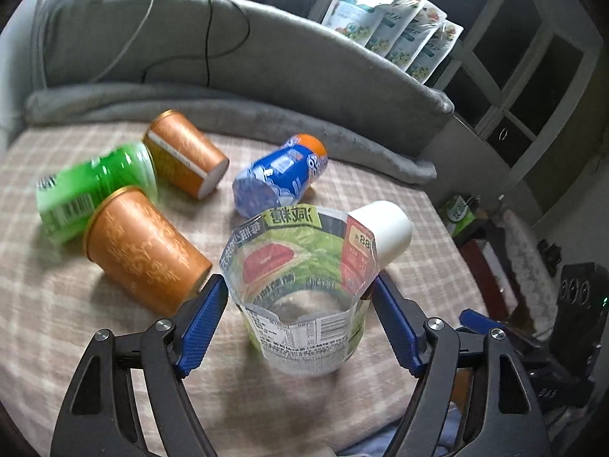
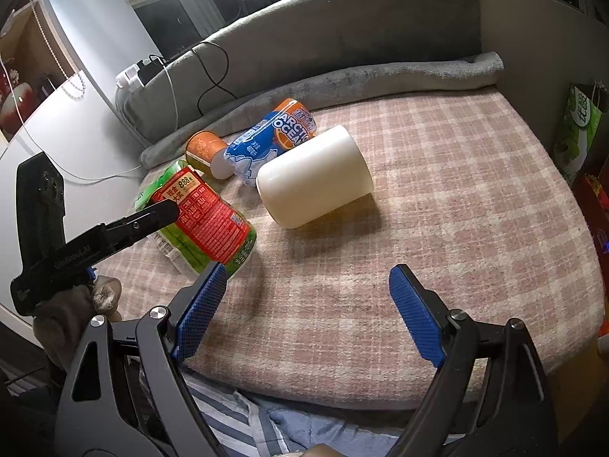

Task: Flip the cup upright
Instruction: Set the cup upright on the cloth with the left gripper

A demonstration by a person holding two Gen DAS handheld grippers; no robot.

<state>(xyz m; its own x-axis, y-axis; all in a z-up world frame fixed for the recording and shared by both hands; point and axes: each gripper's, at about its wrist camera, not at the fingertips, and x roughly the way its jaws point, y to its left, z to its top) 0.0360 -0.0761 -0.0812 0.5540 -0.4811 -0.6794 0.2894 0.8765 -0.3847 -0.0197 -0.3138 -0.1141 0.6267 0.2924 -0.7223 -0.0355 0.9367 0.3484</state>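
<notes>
**Risks at the cut-bottle cup: thin wall, crowded bed**

Left to right on the bed (image 2: 456,175): green can (image 1: 95,186) and two orange canisters (image 1: 144,247) lying near the left edge, blue bottle (image 1: 279,175) toward the back, clear cut-bottle cup (image 1: 300,285) near the front edge, white cup (image 2: 316,179) on its side just beside it.

Left tool (image 1: 300,320): jaws straddle the clear cup, pads at or near its wall, mouth facing the camera; I cannot tell if they press. Right tool (image 2: 308,312): released, holding nothing, over bare blanket.

Risks, as judged:
- Thin wall may buckle under squeeze and slip out.
- Soft blanket gives a poor footing; cup may topple when released.
- Swinging it may knock the white cup or the nearer canister.
</notes>
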